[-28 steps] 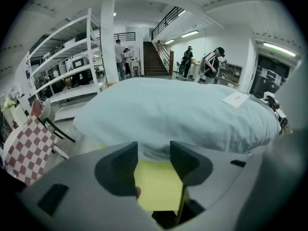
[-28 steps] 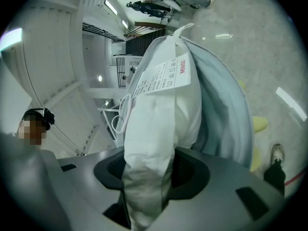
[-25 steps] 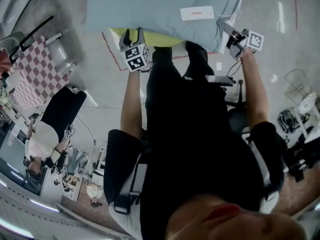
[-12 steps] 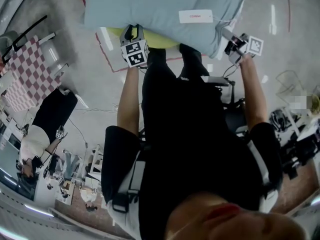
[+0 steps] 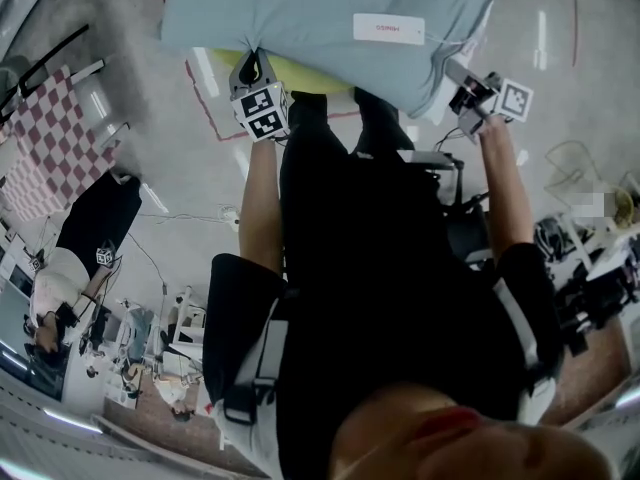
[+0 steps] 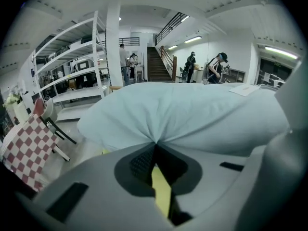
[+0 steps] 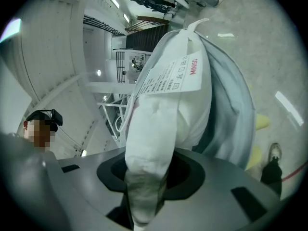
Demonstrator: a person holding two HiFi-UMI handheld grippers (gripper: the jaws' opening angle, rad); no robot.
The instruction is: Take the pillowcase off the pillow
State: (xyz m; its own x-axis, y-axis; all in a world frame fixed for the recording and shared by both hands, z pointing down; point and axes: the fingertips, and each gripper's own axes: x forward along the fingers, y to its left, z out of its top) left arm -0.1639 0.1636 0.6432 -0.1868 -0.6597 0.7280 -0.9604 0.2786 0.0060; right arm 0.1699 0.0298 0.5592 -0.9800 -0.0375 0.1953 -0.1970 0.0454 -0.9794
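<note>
over a grey workshop floor [image 5: 190, 183], the left claw [image 6: 155, 146] is pressed together on the pillowcase [image 5: 300, 8]. the right claw [image 7: 147, 177], just closing tighter, pinches the pillow [image 7: 163, 105]. both grips look set, so the next move likely calls for pulling them apart.

The left hand-held gripper [image 6: 155, 146] is wide open a second ago, its two fingers spread under the pillowcase [image 6: 183, 114] edge. Now it's snapped closed, pinching a fold of that light blue fabric. The right hand-held gripper [image 7: 144, 182] has just been closing a bit tighter too, with the white pillow [image 7: 159, 119] corner squeezed between its jaws.
</note>
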